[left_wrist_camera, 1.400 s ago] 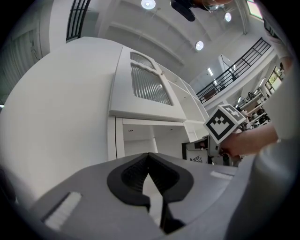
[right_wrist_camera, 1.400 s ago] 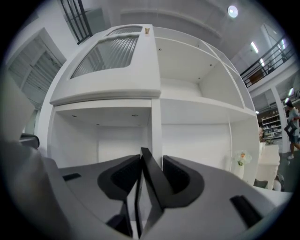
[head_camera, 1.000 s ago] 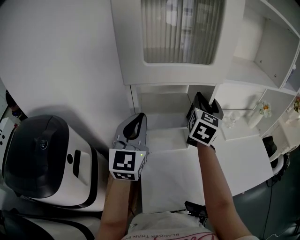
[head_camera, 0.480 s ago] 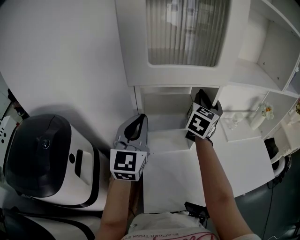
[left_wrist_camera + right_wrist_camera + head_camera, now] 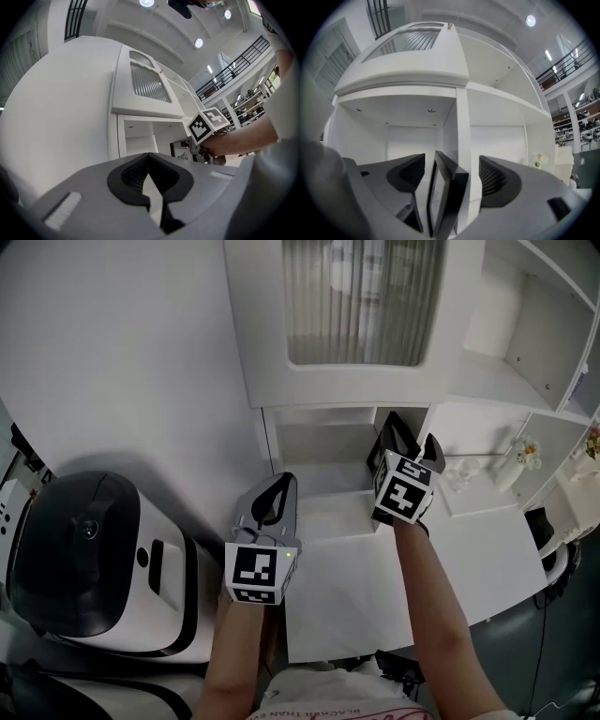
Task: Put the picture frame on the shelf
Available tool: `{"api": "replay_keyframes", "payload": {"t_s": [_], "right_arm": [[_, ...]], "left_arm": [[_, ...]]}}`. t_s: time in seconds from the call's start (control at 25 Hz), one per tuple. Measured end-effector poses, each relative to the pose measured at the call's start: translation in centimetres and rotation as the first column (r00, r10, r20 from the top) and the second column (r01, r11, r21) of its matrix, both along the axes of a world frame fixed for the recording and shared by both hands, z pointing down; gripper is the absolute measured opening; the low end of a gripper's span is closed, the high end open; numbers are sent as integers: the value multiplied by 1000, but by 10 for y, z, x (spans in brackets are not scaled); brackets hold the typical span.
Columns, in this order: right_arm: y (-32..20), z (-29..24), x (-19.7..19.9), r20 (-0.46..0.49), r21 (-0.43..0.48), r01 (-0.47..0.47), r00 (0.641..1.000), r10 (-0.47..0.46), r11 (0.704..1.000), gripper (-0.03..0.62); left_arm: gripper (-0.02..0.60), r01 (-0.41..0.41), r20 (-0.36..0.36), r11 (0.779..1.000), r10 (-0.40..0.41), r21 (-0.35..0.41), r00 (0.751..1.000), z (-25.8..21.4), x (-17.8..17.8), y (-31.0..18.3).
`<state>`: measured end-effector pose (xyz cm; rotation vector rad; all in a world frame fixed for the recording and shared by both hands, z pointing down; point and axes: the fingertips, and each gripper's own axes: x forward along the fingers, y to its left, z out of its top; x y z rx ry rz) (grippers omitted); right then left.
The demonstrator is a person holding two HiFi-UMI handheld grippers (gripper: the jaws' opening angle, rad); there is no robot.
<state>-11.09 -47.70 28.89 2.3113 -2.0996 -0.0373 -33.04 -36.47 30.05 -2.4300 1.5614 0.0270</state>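
Right hand-held gripper: jaws opening, pads clear of the frame between them. It is the nearer gripper.
Frame: upright on the shelf, just beside the partition, edge-on, face turned left.
Left hand-held gripper: clenched, empty, well apart, near the shelf's front-left corner.
Print on frame: unreadable.

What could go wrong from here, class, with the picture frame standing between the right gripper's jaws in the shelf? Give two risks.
1. The right gripper's jaws are opening, and the picture frame stands on its edge between them with neither pad pressing on it. No prop shows, so it may tip over.
2. The frame sits between the jaws, close to the shelf's upright divider. Pulling back crookedly could snag it and drag it out.
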Motion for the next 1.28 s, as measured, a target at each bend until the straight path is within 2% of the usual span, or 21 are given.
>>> {"api": "replay_keyframes", "payload": {"t_s": [0.4, 0.64, 0.84, 0.92, 1.0, 1.04, 1.2, 1.28], "right_arm": [[54, -1, 1, -54, -16, 172, 984, -173, 985, 324], [95, -9, 3, -69, -26, 265, 962, -266, 964, 324], [130, -18, -1, -115, -19, 329, 937, -329, 944, 320], [145, -22, -3, -136, -7, 342, 931, -339, 940, 267], [161, -27, -3, -155, 14, 354, 925, -348, 935, 157], [168, -29, -3, -163, 23, 361, 921, -353, 932, 126], [197, -33, 6, -137, 55, 367, 924, -357, 929, 33], [207, -36, 12, -115, 81, 366, 927, -356, 927, 12]], "left_arm": [[8, 27, -45, 1000, -26, 11, 999, -7, 17, 27], [8, 46, -77, 999, -45, 18, 996, -14, 22, 50], [7, 45, -77, 998, -42, 39, 996, -22, 34, 67], [8, 48, -81, 998, -44, 49, 996, -27, 37, 74], [7, 51, -95, 997, -45, 58, 994, -32, 37, 82], [7, 51, -104, 997, -44, 63, 994, -35, 37, 85], [6, 57, -115, 995, -47, 88, 992, -43, 40, 98], [7, 59, -101, 992, -48, 109, 994, -48, 43, 103]]}}
